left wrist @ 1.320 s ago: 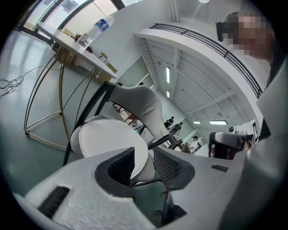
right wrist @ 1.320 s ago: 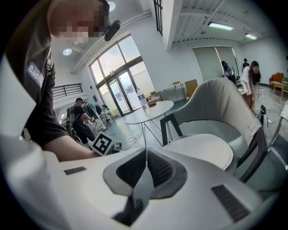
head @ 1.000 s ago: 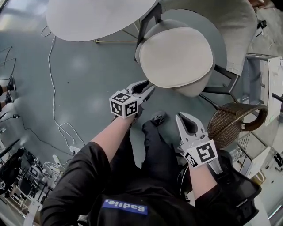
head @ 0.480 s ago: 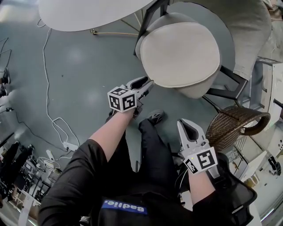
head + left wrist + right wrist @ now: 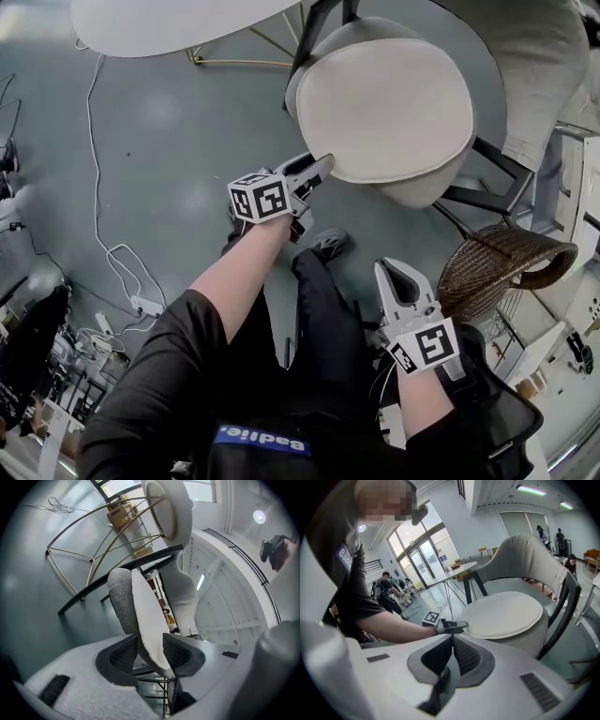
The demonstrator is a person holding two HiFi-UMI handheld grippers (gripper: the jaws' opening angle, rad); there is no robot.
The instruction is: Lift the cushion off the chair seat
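The table (image 5: 178, 23) top runs off the head view's upper edge, and the chair (image 5: 539, 66) back off its top right corner. The cushion (image 5: 398, 94) hides most of the seat (image 5: 417, 195). Distant people (image 5: 540, 532) in the right gripper view are too small to make out.

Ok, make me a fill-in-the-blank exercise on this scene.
1. The left gripper, whose jaws have just been opening, has the ____ edge between them.
2. The right gripper hangs back with jaws ____.
3. Beside the chair sits a woven ____.
Missing: cushion; shut; basket.
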